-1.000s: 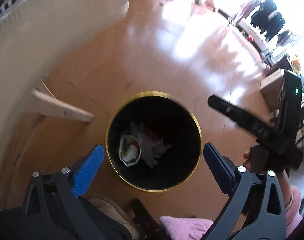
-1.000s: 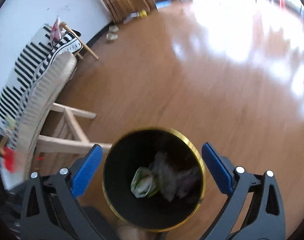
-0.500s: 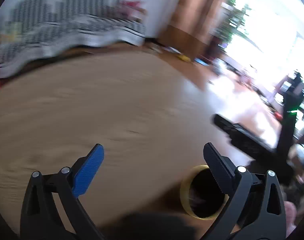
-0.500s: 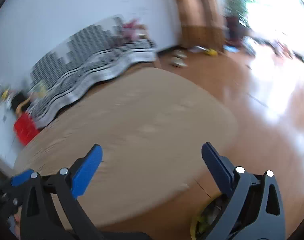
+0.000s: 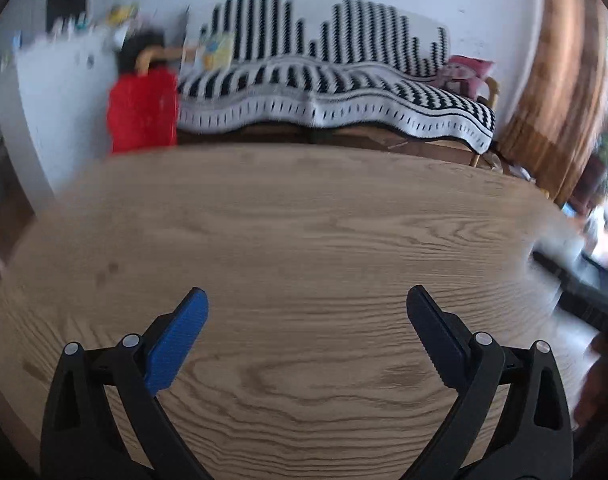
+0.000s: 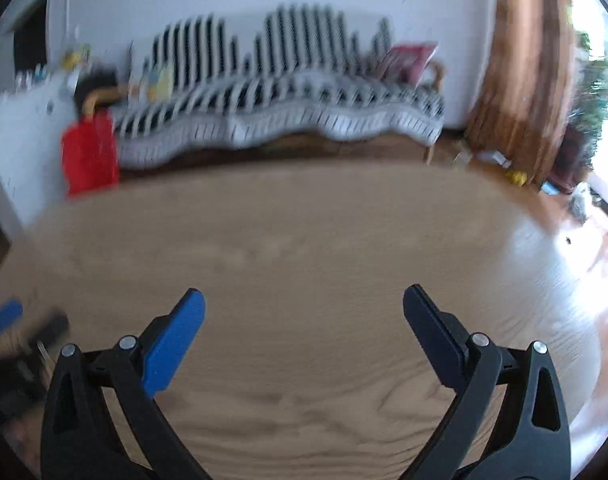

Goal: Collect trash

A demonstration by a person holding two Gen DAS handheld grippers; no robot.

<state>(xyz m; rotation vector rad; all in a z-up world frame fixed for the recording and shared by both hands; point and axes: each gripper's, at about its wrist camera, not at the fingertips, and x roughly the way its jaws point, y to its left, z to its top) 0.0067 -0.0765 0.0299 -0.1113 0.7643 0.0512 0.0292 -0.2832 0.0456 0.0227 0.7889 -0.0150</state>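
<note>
Trash: none visible in either wrist view; the wooden table (image 5: 304,240) shows bare grain wherever it is in frame, so I cannot tell where the trash is.

Left gripper (image 5: 307,308): fingers spread wide apart, nothing between them. Blue pad (image 5: 176,344) on one finger, dark pad (image 5: 433,340) on the other. Both tips hang over the tabletop; contact with the wood cannot be judged from this angle.

Right gripper (image 6: 304,308): fingers likewise wide apart and holding nothing, blue pad (image 6: 172,346) opposite dark pad (image 6: 431,344). They sit above the same table (image 6: 304,260), which catches bright glare toward its right edge. This view is blurred.

At the left edge of the right wrist view, a blurred blue finger tip (image 6: 2,316) of the other gripper shows low over the table. In the left wrist view a dark blurred shape (image 5: 583,288) at the right edge may be the right gripper; too smeared to confirm.

Background, beyond the table's far edge: a sofa under a black-and-white striped throw (image 5: 335,80), a red object (image 5: 142,112) beside its left end, a pink cushion (image 5: 469,70) at its right end, brown curtains (image 5: 555,80), white wall.
</note>
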